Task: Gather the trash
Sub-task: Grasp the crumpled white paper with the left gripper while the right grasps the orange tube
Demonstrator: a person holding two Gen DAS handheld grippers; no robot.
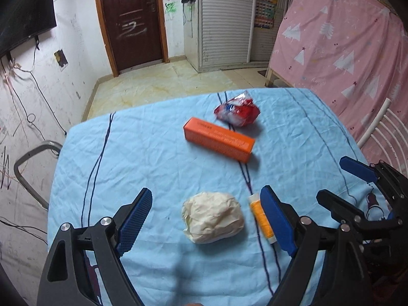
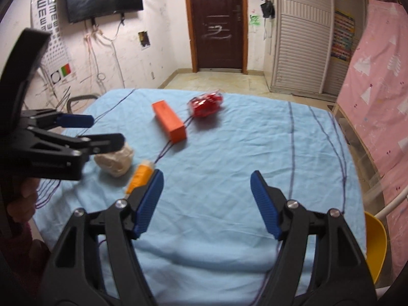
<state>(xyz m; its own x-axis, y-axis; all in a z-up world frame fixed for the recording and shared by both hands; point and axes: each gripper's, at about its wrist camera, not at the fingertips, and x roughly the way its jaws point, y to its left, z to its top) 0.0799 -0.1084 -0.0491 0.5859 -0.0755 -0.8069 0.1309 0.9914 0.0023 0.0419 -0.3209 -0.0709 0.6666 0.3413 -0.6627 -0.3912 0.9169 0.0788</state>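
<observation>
A crumpled cream paper wad (image 1: 213,216) lies on the blue cloth table (image 1: 153,153), between the open fingers of my left gripper (image 1: 206,219), which hovers over it. A small orange tube (image 1: 262,218) lies just inside the left gripper's right finger. An orange box (image 1: 219,139) and a red crumpled wrapper (image 1: 237,112) lie farther back. My right gripper (image 2: 206,201) is open and empty over bare cloth, right of the wad (image 2: 114,160), the tube (image 2: 140,176), the box (image 2: 169,123) and the wrapper (image 2: 205,104). The left gripper (image 2: 89,130) shows at the left of the right wrist view.
The right gripper (image 1: 339,176) shows at the right edge of the left wrist view. A grey chair frame (image 1: 28,170) stands left of the table, a white chair back (image 1: 382,127) and a yellow seat (image 2: 374,242) at its right. A pink-covered bed (image 1: 344,46) stands far right.
</observation>
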